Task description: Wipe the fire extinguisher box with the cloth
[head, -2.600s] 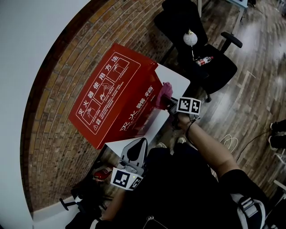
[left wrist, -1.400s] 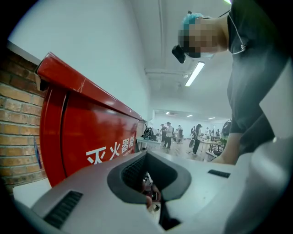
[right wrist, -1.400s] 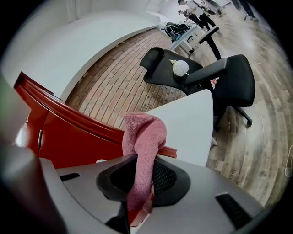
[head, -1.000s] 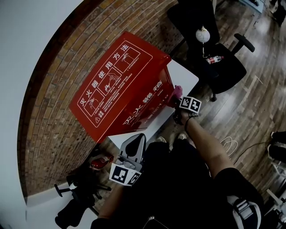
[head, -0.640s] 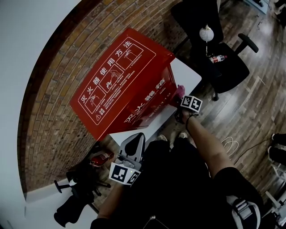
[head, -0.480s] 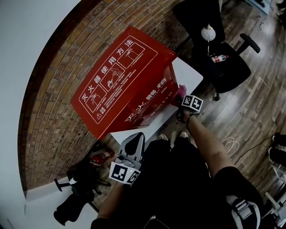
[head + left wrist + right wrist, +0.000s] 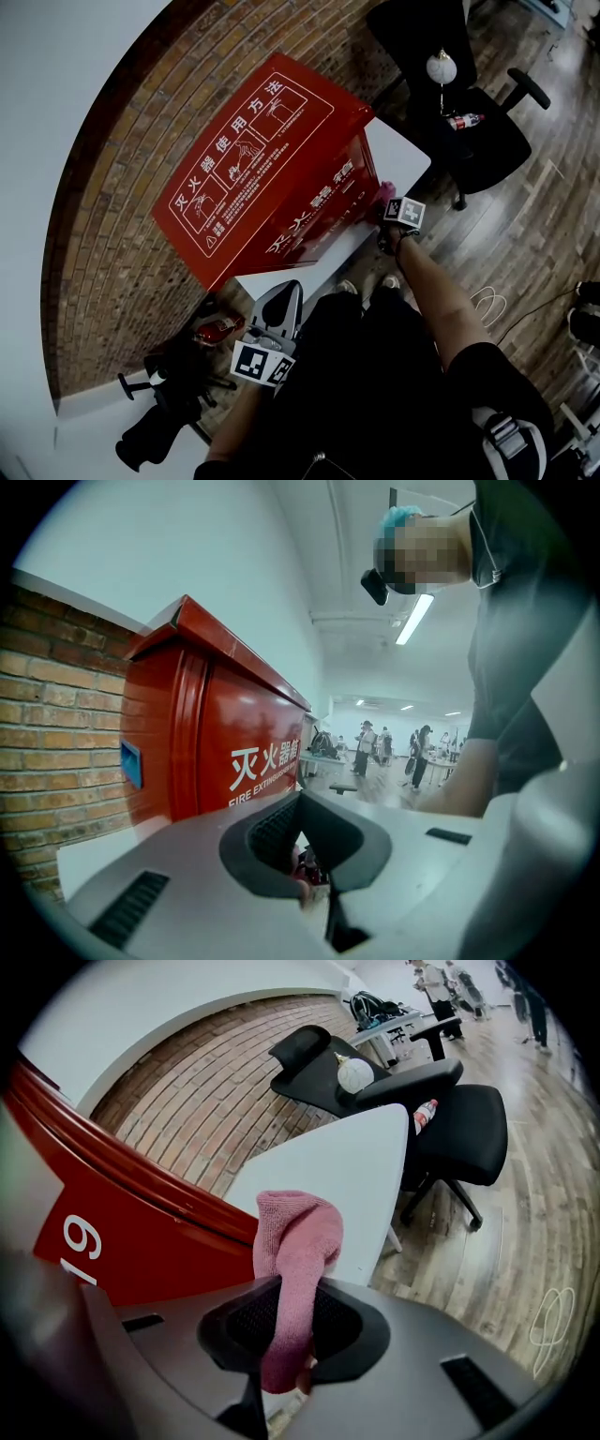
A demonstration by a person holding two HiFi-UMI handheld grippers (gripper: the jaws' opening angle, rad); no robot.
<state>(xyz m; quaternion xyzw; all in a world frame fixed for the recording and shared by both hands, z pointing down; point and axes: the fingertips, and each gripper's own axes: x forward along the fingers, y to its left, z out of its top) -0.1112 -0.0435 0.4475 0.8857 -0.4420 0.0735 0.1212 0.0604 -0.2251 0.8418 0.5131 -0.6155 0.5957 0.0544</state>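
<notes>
Cloth [image 7: 385, 190], pink, sits at the right end of the red box's [image 7: 272, 178] front, held there by the right hand-held gripper [image 7: 386, 202], presumably for wiping. The box lies lengthwise along the brick wall [image 7: 112, 234] on a white desk [image 7: 398, 155]. The left hand-held gripper [image 7: 309, 874] waits, jaws together, empty. The right one's jaws clamp the cloth, which sticks out along them.

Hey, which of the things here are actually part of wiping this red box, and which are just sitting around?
For the job:
fire extinguisher box
pink cloth
right gripper, shut on the cloth

Lying about:
black office chair
bottle on the chair
round white object
small red item on the floor
</notes>
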